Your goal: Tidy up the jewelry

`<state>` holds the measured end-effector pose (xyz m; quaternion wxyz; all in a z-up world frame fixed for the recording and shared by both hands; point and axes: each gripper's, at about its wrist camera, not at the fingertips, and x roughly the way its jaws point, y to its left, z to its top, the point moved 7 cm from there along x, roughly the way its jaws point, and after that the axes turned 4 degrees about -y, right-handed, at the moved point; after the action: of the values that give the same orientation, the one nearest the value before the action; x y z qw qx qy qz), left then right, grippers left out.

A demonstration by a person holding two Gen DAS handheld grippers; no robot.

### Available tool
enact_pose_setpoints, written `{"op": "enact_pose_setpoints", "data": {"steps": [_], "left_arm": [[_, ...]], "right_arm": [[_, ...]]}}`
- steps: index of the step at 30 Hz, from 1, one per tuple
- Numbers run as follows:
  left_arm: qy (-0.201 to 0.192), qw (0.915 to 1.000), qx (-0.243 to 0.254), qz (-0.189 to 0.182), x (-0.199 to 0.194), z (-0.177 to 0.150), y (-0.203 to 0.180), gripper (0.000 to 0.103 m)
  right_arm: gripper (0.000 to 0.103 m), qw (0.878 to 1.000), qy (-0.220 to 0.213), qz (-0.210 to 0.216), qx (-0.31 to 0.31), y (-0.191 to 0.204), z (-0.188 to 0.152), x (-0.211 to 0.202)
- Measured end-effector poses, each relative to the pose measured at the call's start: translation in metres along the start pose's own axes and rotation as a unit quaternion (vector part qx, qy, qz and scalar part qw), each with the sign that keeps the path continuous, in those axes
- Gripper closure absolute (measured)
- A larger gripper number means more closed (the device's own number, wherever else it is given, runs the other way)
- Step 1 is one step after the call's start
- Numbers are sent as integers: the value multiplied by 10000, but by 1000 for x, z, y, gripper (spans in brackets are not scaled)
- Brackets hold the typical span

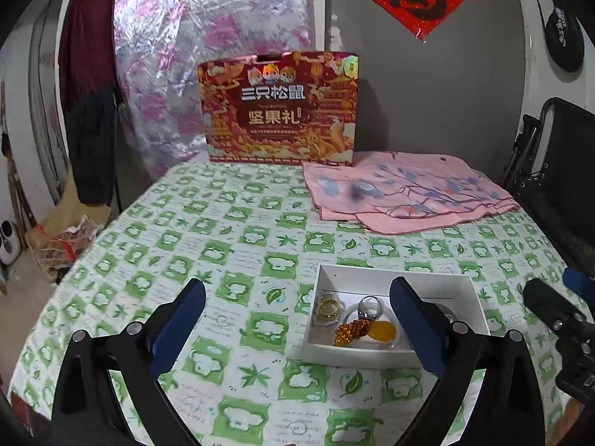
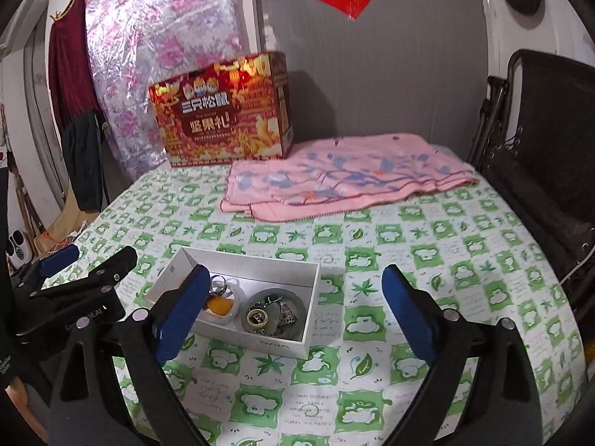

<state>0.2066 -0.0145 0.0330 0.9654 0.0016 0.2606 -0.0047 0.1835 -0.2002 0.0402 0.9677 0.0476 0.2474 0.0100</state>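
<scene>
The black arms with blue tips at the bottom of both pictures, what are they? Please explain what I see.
They are two hand-held grippers, each with a camera looking along its blue fingers. One picture comes from the left gripper, the other from the right gripper. Both are open and hold nothing. On the green-and-white patterned tablecloth sits a shallow white cardboard box containing rings, bangles and amber-coloured pieces. Behind lie a folded pink flowered cloth and a red-and-gold gift box.
</scene>
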Motion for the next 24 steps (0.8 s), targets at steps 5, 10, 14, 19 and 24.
{"op": "enact_pose_setpoints", "data": {"steps": [5, 10, 14, 19, 24], "left_arm": [[-153, 9996, 225, 127, -18, -10, -4, 5], [-145, 9988, 439, 162, -27, -29, -10, 5], [185, 9989, 419, -49, -23, -52, -15, 5], [164, 9989, 413, 175, -31, -63, -10, 5], [-322, 9985, 333, 286, -52, -50, -7, 5]], "right_arm": [[9, 9997, -213, -57, -63, 1, -7, -20], [8, 9998, -170, -98, -66, -3, -25, -28], [7, 9999, 47, -88, 81, -10, -47, -27], [7, 9994, 318, -148, 70, -16, -72, -27], [7, 9997, -93, -203, 101, -17, -63, -46]]}}
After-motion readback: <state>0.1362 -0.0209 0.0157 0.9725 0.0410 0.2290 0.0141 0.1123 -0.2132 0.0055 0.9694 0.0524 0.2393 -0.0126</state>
